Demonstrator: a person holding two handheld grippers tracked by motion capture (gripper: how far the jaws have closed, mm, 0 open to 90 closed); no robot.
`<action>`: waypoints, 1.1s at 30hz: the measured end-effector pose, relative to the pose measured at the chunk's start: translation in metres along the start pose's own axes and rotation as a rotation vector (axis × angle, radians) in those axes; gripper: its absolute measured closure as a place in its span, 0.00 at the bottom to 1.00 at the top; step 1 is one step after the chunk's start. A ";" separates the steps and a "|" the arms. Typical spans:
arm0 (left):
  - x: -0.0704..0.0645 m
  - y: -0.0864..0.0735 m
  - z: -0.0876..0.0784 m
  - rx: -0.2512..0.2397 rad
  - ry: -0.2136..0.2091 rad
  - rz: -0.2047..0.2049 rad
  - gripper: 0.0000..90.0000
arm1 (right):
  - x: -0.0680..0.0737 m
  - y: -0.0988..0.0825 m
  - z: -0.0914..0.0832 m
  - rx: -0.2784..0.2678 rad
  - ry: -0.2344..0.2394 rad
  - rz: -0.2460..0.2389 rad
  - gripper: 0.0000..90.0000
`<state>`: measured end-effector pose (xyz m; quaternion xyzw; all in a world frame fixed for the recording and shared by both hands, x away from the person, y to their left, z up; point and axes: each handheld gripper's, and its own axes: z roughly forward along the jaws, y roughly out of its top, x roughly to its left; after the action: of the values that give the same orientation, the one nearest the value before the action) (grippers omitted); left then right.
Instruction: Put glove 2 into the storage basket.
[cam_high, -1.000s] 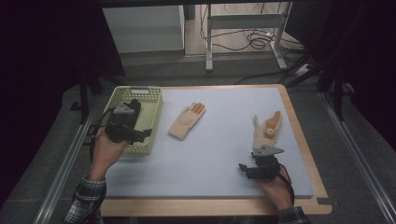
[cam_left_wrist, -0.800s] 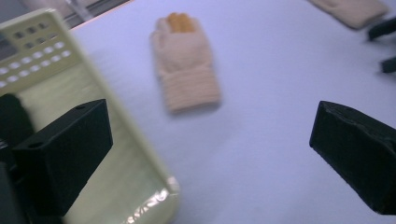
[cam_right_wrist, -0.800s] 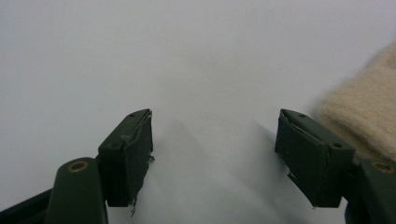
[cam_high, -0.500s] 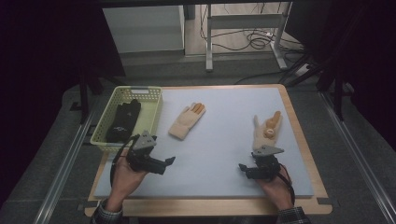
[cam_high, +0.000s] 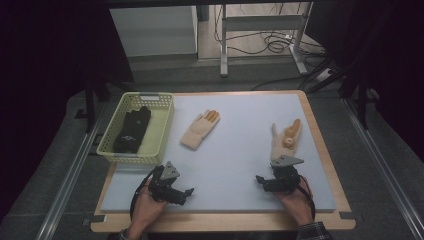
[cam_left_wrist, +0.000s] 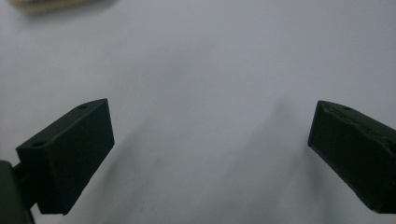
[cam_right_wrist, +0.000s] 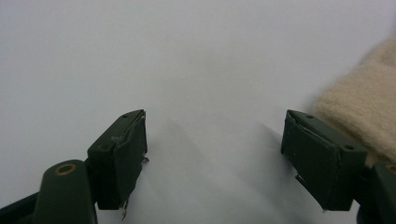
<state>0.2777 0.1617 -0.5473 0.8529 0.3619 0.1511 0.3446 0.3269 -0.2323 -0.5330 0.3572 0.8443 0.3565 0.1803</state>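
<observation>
Fingers of both grippers stand apart with nothing between them. From the high view, the right gripper (cam_high: 272, 181) rests at the near edge of the white mat (cam_high: 240, 150), and the cream glove (cam_high: 286, 138) lies just beyond it, cuff toward the jaws, fingertips pointing away, its long axis running away from the person. The left gripper (cam_high: 181, 192) sits well apart from it, so the right hand is plainly the nearer. A second glove (cam_high: 200, 129) lies mid-mat, and a black glove (cam_high: 131, 130) is in the yellow basket (cam_high: 162, 131).

Left gripper view: 2 black pads (cam_left_wrist: 70, 158) wide open over bare mat.

Right gripper view: jaws, which have just been opening, are released, and the cream cuff sits just beside the right-hand pad (cam_right_wrist: 317, 158).
</observation>
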 end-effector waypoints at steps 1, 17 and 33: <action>0.002 -0.003 0.002 0.000 -0.001 -0.006 0.01 | 0.000 0.000 0.000 0.000 0.000 0.000 0.25; 0.002 -0.010 0.002 -0.043 -0.003 -0.068 0.02 | 0.000 0.003 -0.001 -0.012 0.016 0.039 0.38; 0.002 -0.010 0.002 -0.047 -0.001 -0.069 0.02 | 0.007 0.077 0.041 -0.071 0.116 0.008 0.53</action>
<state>0.2746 0.1673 -0.5558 0.8317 0.3871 0.1473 0.3697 0.3816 -0.1706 -0.5051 0.3326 0.8389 0.4069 0.1420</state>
